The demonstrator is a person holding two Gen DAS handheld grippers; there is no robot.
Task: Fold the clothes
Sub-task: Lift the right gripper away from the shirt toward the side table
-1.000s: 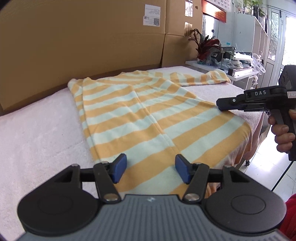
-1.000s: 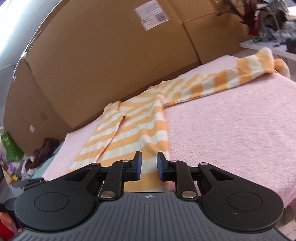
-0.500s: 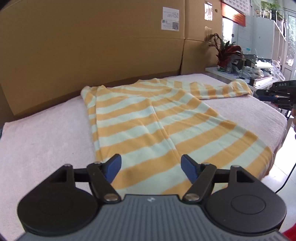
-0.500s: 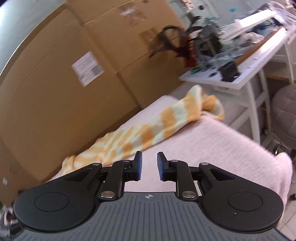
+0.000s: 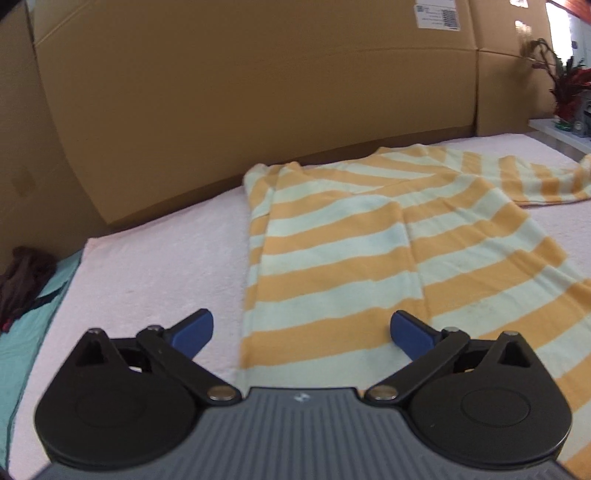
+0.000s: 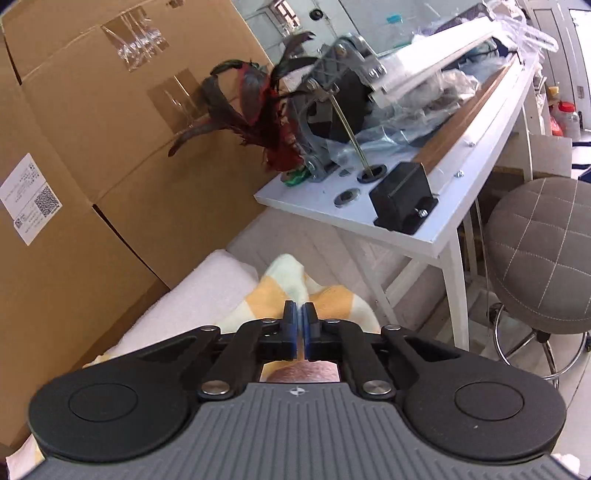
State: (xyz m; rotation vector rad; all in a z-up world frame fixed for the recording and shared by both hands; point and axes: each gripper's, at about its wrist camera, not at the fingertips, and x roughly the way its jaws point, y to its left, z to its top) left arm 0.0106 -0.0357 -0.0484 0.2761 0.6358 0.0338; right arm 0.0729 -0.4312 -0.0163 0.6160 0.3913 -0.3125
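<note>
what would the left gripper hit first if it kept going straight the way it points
Most likely the orange and white striped garment lying flat on the pink towelling surface. The open left gripper points low over it; the brown cardboard wall stands farther behind.

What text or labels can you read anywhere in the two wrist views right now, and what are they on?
No text can be read.
White shipping label on the cardboard box, left wrist view: barcode and print, too blurred to read.
White label with QR codes on the cardboard box, right wrist view: print too small to read.
Small emblem on the right tongs' grey body: a symbol, no letters.
Striped garment: no print visible.
</note>
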